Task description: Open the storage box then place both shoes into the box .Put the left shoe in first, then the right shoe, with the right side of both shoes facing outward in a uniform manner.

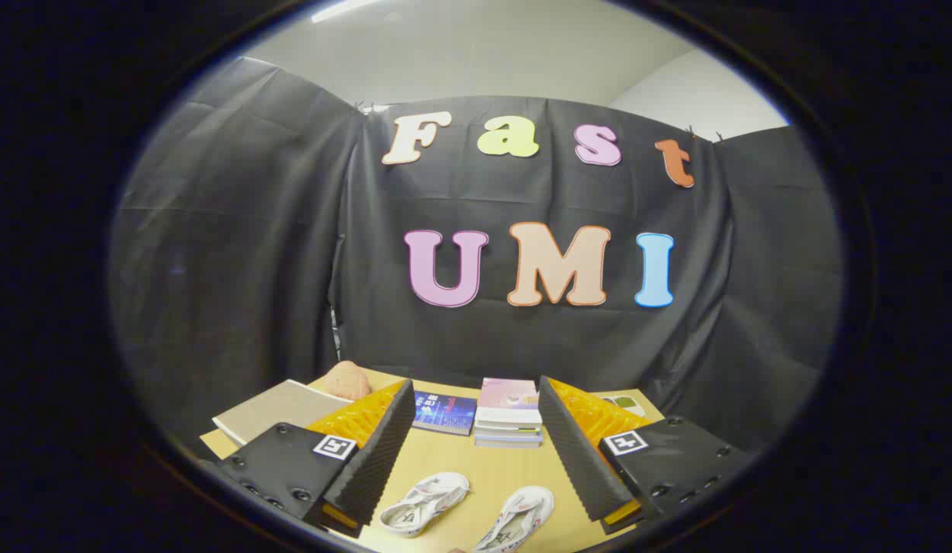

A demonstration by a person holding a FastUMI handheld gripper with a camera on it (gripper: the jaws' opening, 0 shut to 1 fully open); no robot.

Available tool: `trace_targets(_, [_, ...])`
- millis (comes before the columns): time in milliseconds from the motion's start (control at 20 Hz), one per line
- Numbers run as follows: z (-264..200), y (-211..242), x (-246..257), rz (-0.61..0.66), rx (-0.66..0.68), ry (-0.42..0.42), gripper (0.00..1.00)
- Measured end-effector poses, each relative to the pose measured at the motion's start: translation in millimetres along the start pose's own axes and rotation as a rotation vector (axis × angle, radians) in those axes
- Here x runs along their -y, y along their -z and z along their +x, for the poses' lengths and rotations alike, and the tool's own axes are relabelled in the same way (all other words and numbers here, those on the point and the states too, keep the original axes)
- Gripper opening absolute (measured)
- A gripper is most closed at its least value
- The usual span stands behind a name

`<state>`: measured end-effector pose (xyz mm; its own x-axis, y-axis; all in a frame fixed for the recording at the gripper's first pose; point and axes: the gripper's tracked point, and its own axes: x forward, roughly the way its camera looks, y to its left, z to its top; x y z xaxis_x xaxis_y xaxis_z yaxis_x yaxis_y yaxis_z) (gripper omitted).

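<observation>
On the pale wooden worktop (484, 468), two white canvas shoes (424, 503) are lying between the tool's (476, 449) spread, empty fingers; opening the box looks pending, calling for locating it.

Two shoes (424, 501) (517, 521), one blue book (444, 411), one book stack (508, 412).

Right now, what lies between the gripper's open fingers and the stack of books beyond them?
In the gripper view, two white shoes lie on the table between the open gripper's fingers; from the shoes to the stack of books the tabletop is bare.
</observation>
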<state>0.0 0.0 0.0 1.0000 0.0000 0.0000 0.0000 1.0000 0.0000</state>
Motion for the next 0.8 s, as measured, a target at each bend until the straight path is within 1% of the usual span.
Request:
trace_targets(500, [-1.1,5.6,3.5,0.002,-0.008,0.014,0.99])
trace_targets(800, [-1.5,5.8,-7.4,0.012,-0.004,-0.005,0.99])
